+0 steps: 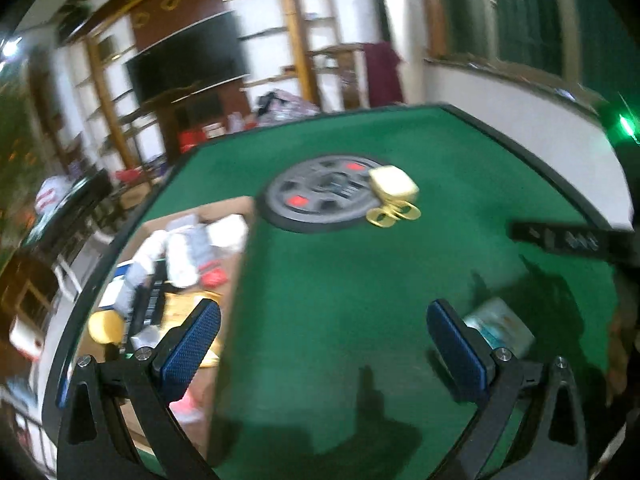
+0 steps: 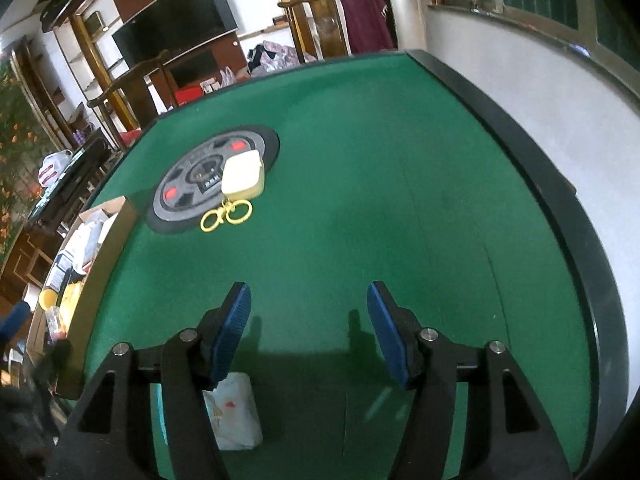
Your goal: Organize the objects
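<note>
Both the left gripper [image 1: 323, 344] and the right gripper [image 2: 309, 330] hover wide apart and hold nothing over the green tabletop [image 2: 380, 184]. A cream box [image 2: 243, 173] and yellow scissors [image 2: 227, 213] lie touching on the round centre disc [image 2: 188, 184], toward the tabletop's far left edge. A white packet [image 2: 234, 416] lies at the near edge, under the right gripper.

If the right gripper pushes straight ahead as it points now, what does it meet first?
Probably bare green felt: the right gripper is open and angled down at the table. The cream box and yellow scissors sit left of its line, though depth is unclear.
</note>
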`<state>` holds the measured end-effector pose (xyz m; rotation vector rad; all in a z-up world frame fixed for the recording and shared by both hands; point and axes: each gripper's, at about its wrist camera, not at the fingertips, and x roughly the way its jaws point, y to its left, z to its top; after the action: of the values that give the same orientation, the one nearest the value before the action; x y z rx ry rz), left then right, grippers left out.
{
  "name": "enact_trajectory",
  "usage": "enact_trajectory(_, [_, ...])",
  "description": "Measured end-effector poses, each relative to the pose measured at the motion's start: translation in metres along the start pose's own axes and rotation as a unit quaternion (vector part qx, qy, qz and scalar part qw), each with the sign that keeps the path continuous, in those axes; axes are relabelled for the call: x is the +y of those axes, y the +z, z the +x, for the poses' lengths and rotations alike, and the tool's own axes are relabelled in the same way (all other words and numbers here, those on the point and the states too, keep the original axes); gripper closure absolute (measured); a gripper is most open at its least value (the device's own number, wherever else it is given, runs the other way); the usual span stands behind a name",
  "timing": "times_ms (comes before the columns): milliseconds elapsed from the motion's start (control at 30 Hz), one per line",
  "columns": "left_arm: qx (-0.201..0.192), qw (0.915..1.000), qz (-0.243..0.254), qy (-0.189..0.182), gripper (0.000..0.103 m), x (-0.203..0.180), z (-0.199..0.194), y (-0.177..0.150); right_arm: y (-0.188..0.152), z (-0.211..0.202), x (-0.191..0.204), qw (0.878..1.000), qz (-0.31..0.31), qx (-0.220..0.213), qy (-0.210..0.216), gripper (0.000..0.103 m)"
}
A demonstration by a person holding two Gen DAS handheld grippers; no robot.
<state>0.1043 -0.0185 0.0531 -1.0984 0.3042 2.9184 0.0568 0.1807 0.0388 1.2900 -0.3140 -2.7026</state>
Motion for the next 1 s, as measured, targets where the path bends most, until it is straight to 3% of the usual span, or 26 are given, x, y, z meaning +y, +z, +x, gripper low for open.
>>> enact_trajectory(133, [0.003,0.9996,0.027,-0.009,0.002,-0.023,-0.004,-0.007,-0.003,0.000,0.008,1.000,-0.005,-0.002,0.001,0.043])
enact_trajectory(233, [0.000,1.0000,0.009,-0.001,0.002,-0.016,-0.012,-0.008,-0.002,-0.005,0.027,1.000,-0.025,-0.011,0.008,0.043])
enact_trajectory(367, [-0.011,0.9981,-0.039,0.046,0.002,0.020,-0.021,-0.008,-0.005,-0.005,0.072,0.997,-0.072,-0.016,0.028,0.043])
enact_trajectory(633, [-0.003,0.9838,-0.118,0.135,0.002,0.105,-0.026,-0.026,-0.038,0.011,0.172,0.983,-0.171,0.005,0.062,0.043])
enact_trajectory(833, [-0.012,0.9730,-0.153,0.172,0.002,0.148,-0.032,-0.043,-0.050,0.007,0.209,0.975,-0.219,-0.006,0.046,0.043])
enact_trajectory(1000, [-0.017,0.9683,-0.179,0.173,0.002,0.174,-0.033,-0.054,-0.062,0.007,0.233,0.964,-0.263,-0.012,0.030,0.043])
